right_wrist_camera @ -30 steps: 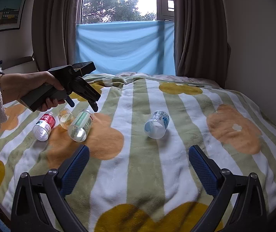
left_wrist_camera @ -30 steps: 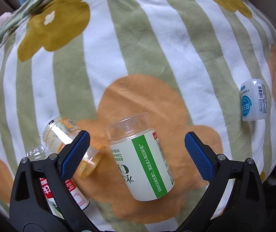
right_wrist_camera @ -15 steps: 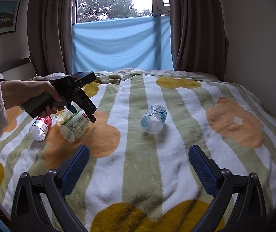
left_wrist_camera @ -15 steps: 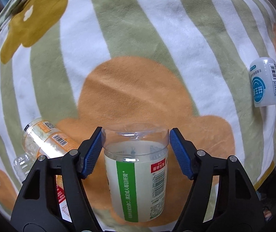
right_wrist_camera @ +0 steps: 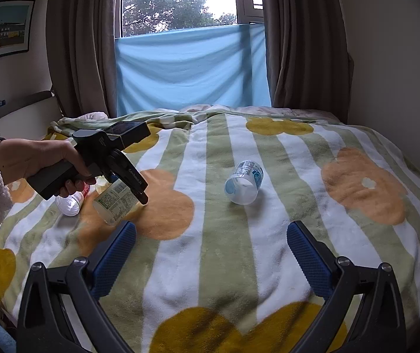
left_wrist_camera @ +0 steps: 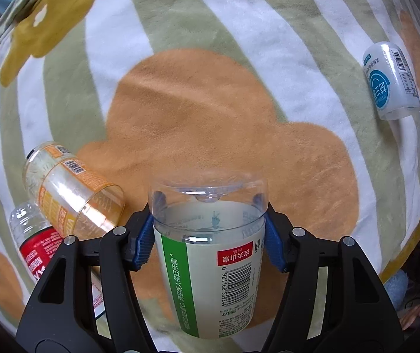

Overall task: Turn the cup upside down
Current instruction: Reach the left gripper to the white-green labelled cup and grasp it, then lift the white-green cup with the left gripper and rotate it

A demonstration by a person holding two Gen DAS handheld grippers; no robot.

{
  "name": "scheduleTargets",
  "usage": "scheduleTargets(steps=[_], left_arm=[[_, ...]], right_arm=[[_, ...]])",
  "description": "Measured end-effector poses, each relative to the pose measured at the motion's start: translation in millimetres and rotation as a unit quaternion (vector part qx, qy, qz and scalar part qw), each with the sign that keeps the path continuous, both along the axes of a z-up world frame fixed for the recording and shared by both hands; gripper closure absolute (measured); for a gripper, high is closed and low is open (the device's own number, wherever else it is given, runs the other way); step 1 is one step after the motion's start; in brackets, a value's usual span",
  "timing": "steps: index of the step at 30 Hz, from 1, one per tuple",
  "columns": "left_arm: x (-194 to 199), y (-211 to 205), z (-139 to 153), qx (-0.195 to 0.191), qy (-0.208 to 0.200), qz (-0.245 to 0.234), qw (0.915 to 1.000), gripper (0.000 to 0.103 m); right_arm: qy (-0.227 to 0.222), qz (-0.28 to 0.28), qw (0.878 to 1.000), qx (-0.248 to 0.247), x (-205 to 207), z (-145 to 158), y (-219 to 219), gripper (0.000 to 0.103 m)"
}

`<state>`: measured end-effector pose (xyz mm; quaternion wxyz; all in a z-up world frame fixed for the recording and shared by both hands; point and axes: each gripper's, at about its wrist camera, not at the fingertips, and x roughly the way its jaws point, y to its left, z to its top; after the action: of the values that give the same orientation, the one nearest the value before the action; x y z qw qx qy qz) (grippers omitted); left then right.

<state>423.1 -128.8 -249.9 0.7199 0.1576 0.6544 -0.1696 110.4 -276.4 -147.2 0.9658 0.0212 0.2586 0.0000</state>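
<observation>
On the blanket (right_wrist_camera: 227, 235), the left gripper (left_wrist_camera: 210, 235) clamps its blue pads on the green-labelled cup (left_wrist_camera: 210, 261) near the left edge, above an orange flower print. The right gripper (right_wrist_camera: 210, 253) hangs wide open, holding nothing. Orange (left_wrist_camera: 71, 185) and red (left_wrist_camera: 36, 247) cups lie touching beside it, seemingly empty; a blue-labelled cup (right_wrist_camera: 243, 182) lies mid-blanket.

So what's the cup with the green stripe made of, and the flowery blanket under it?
The green-striped cup looks like thin clear plastic: you can see through its bare end, and light glints on it. A glossy printed label with a barcode wraps its body. The left gripper squeezes it between blue pads. The blanket looks like soft, fuzzy fleece, matte with a brushed nap, though the exact fabric is unclear.
</observation>
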Motion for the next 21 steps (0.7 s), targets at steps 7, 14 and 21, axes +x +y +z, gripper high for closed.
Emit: scheduleTargets(steps=[7, 14, 21], left_arm=[[-50.3, 3.5, 44.7, -0.033, -0.001, -0.021, 0.9992, 0.044], [-121.1, -2.3, 31.3, -0.026, 0.03, -0.026, 0.9989, 0.044], [-140.1, 9.6, -4.3, -0.014, 0.02, 0.009, 0.9996, 0.044]], right_arm=[[-0.021, 0.011, 1.0, 0.005, -13.3, 19.4, 3.1, 0.0], [-0.027, 0.031, 0.999, 0.029, -33.6, 30.5, 6.2, 0.0], [-0.024, 0.036, 0.998, 0.038, -53.7, 34.4, 10.2, 0.0]])
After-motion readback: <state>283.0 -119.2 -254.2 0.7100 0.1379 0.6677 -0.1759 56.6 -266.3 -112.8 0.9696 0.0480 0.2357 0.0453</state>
